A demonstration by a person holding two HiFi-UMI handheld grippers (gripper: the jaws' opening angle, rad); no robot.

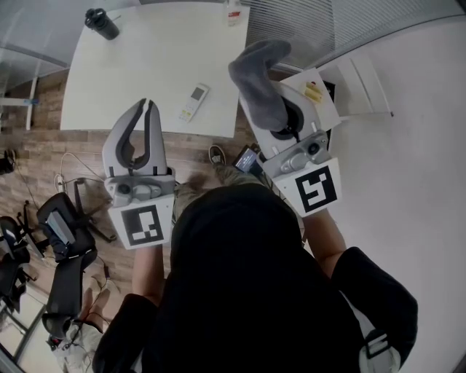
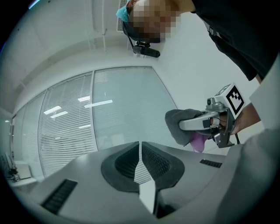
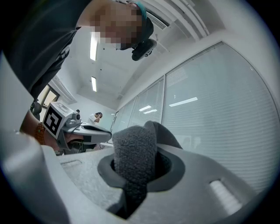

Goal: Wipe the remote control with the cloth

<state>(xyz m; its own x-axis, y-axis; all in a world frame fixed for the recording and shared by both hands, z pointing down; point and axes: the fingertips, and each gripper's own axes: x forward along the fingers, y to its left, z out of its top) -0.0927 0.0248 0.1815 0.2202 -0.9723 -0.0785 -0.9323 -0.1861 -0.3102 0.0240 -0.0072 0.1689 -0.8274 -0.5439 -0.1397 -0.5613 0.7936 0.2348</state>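
Your right gripper (image 3: 139, 168) is clamped on the grey cloth (image 1: 258, 76). The jaws pinch one thick fold, and the rest bulges past the tips in a loose wad. Your left gripper (image 1: 145, 108) is fully closed with nothing in it, its ribbed pads meeting at the tips. You hold both close below your head, roughly level, side by side but apart, and well above the work.

Farther down, the remote control (image 1: 194, 102) lies flat and at a slant on the white counter (image 1: 131, 80), near its near edge, with nothing touching it. A black tumbler (image 1: 100, 23) stands at a far corner, well apart from the remote. A small item (image 1: 233, 12) at the far edge is too small to name.

As I judge it, the main risk is the remote itself. It looks light and lies loose, so a one-handed swipe would probably slide it instead of cleaning it. A stroke toward you could push it over the near edge onto the wooden floor (image 1: 44, 153). Your left gripper cannot steady it while shut, so open it or press down with the closed tips before wiping. The cloth is a second risk. It is held by one fold, so drag across the buttons could pull it free, or fold the wad back and let bare jaw tips scrape the remote.
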